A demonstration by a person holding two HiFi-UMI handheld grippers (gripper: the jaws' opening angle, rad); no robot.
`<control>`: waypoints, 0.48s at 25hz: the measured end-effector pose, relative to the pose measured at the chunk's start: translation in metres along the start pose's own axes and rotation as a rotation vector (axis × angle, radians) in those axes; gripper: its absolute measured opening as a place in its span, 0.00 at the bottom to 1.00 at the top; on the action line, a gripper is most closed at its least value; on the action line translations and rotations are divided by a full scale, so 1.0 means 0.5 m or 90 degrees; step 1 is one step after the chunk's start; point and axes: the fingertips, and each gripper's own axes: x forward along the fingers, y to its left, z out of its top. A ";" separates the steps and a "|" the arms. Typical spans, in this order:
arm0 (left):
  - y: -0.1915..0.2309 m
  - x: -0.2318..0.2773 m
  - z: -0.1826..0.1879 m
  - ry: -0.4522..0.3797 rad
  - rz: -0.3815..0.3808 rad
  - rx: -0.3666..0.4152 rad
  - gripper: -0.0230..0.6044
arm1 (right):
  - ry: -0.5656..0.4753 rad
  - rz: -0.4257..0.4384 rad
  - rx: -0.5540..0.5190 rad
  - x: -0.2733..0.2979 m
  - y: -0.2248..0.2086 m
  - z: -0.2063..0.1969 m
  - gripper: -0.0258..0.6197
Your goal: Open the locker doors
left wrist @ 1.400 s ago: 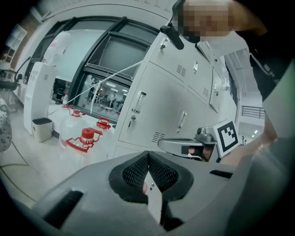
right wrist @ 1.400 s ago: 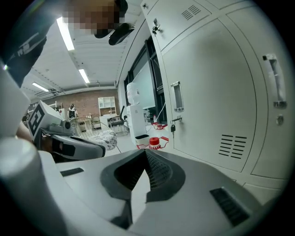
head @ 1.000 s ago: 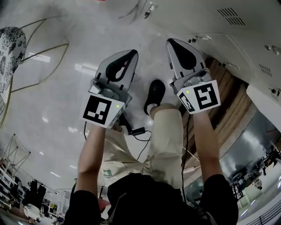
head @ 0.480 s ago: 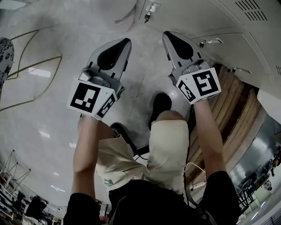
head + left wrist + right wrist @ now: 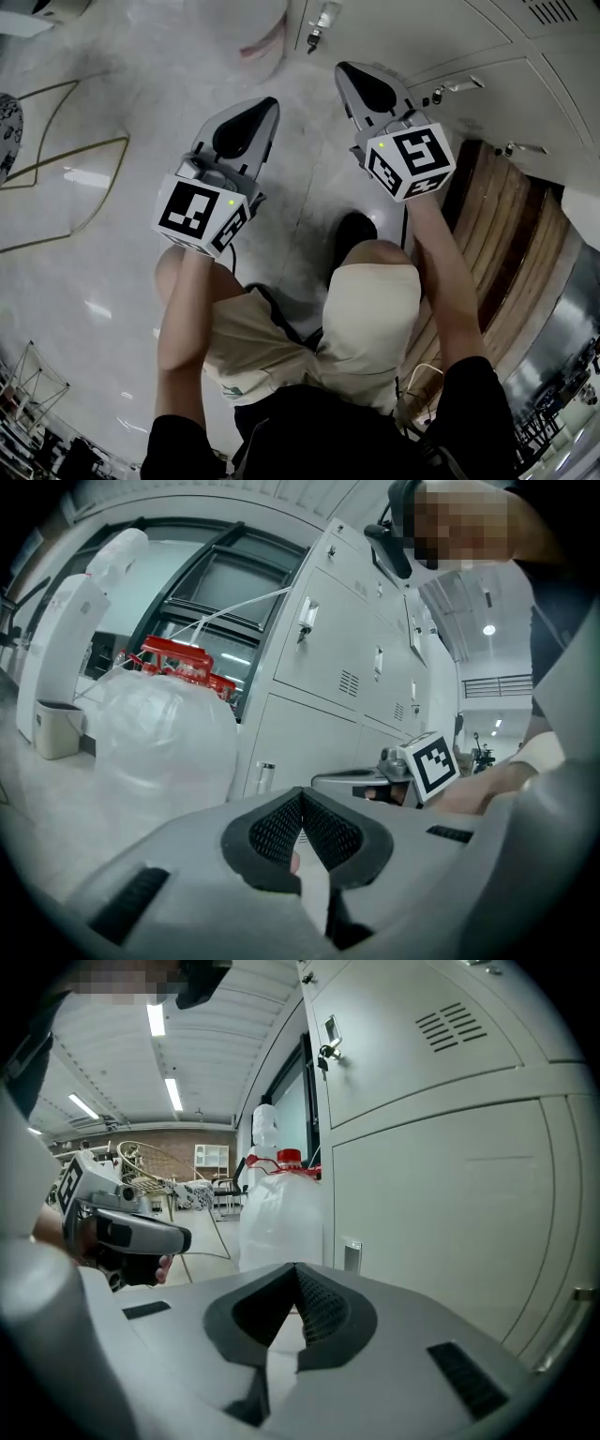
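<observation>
Grey locker doors (image 5: 487, 56) run along the upper right of the head view, each with a small metal latch (image 5: 458, 86). Both grippers are held out in front of the person, short of the lockers and touching nothing. My left gripper (image 5: 263, 110) is shut and empty, and its own view looks at the locker bank (image 5: 323, 667) with a lower door latch (image 5: 264, 776). My right gripper (image 5: 348, 75) is shut and empty too. It points at a lower door (image 5: 450, 1204) whose latch (image 5: 352, 1255) lies just beyond the jaw tips (image 5: 296, 1269). A key hangs in the upper door's lock (image 5: 327, 1051).
A large white plastic bag (image 5: 159, 728) with a red top stands on the floor by the locker row's end (image 5: 277, 1213). A wooden slatted piece (image 5: 497, 225) lies at the right, below the lockers. The person's legs and a black shoe (image 5: 352, 230) are under the grippers.
Both grippers have moved forward towards the lockers, the right one leading. The person has stepped closer, and the lockers fill more of the head view. The jaws stayed shut.
</observation>
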 end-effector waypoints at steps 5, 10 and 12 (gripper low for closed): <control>0.000 0.000 -0.004 -0.001 -0.021 0.034 0.07 | 0.009 -0.012 0.006 0.022 -0.010 -0.015 0.04; 0.006 -0.008 0.002 -0.002 -0.017 0.042 0.07 | 0.021 -0.017 0.012 0.060 -0.017 -0.027 0.04; 0.009 -0.011 0.013 -0.011 -0.013 0.035 0.07 | 0.025 -0.025 0.016 0.077 -0.024 -0.033 0.05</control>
